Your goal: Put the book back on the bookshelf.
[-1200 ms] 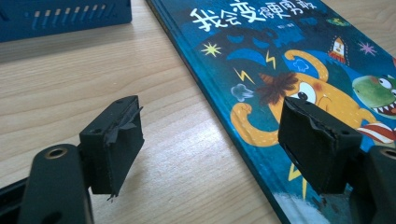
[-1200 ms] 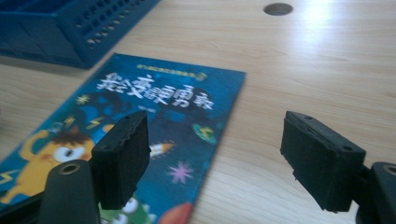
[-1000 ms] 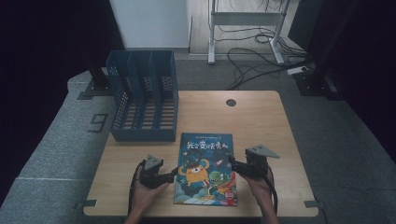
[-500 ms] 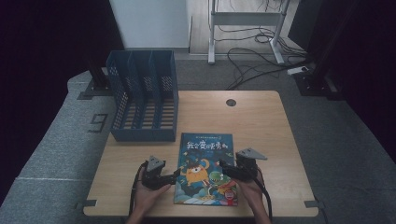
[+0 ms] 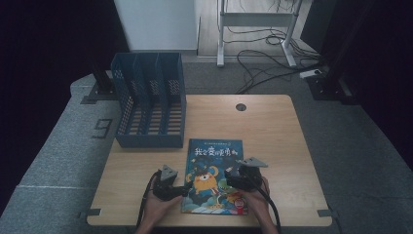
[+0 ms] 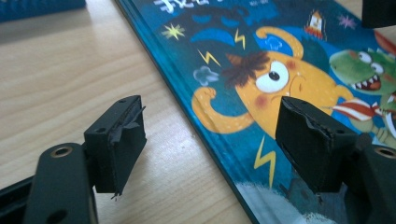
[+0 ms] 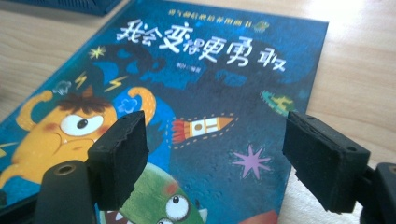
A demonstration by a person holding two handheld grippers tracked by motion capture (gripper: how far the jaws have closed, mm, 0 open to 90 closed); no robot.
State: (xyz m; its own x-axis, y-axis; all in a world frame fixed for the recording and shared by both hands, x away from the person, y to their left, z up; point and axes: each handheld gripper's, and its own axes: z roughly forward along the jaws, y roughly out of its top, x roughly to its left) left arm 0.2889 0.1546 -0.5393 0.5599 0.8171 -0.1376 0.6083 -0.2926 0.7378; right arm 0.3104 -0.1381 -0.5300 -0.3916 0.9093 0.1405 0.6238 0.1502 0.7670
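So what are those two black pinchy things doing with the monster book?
A person holds one gripper in each hand over a picture book lying flat on the wooden table. The left gripper sits at the book's left edge, jaws open across that edge. The right gripper is over the cover, jaws open too. Neither has grabbed the book. A blue file rack stands behind it.
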